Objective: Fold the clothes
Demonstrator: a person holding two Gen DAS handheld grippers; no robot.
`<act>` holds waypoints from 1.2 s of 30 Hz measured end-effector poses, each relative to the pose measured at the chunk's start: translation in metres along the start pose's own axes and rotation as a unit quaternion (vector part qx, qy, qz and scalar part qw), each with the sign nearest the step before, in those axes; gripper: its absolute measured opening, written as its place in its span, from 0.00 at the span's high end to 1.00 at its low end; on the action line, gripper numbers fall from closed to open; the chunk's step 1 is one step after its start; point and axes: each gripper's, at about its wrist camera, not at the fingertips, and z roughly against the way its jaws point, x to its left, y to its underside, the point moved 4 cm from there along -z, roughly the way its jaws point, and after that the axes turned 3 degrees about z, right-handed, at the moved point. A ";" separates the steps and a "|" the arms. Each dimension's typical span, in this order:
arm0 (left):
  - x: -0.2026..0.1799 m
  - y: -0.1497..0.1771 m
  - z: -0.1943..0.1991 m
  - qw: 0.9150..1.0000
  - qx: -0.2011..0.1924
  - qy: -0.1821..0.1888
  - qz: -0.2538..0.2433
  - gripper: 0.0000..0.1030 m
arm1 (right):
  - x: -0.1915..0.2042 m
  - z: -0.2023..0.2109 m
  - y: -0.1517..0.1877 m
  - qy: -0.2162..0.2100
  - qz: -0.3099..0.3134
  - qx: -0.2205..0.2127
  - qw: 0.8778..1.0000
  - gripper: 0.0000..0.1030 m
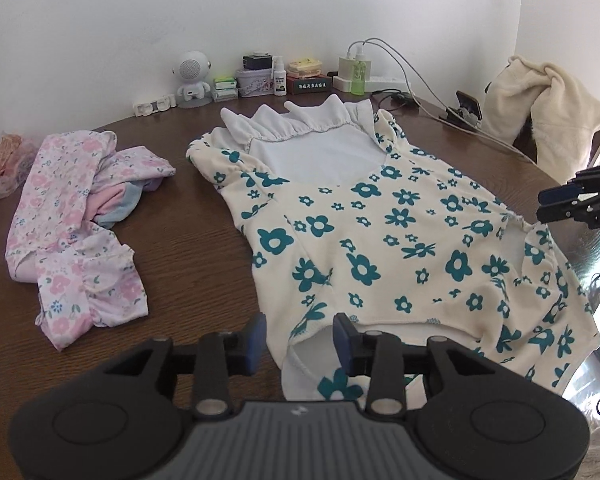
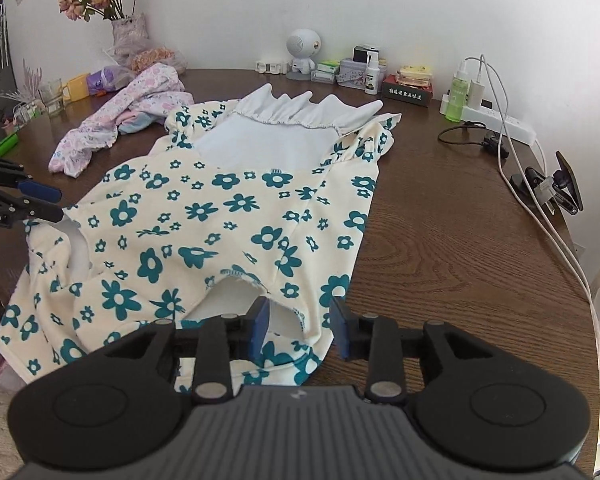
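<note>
Both hand-held grippers open over floral dress (image 1: 380, 240)

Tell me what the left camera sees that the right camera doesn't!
Only the left shows the cream towel draped at the far right. Only the right shows the flower vase and yellow cup. Both share the flowered garment spread on the table, the pink clothes, the white toy, and both open tools, left and right.
</note>
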 end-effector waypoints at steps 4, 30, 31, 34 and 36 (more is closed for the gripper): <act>-0.015 0.005 0.009 1.000 -0.007 0.027 -0.003 0.58 | -0.005 0.001 -0.001 0.001 -0.013 -0.002 1.000 0.58; -0.082 0.036 -0.020 0.993 0.080 0.006 -0.085 0.71 | -0.135 -0.230 -0.197 0.053 -0.109 0.079 0.989 0.48; -0.082 0.035 -0.021 0.993 0.085 0.008 -0.087 0.71 | -0.141 -0.238 -0.199 0.060 -0.113 0.083 0.988 0.48; -0.080 0.031 -0.024 0.991 0.098 0.013 -0.088 0.71 | -0.152 -0.262 -0.204 0.071 -0.124 0.094 0.985 0.48; -0.077 0.029 -0.026 0.990 0.104 0.011 -0.091 0.71 | -0.152 -0.273 -0.206 0.065 -0.125 0.098 0.985 0.53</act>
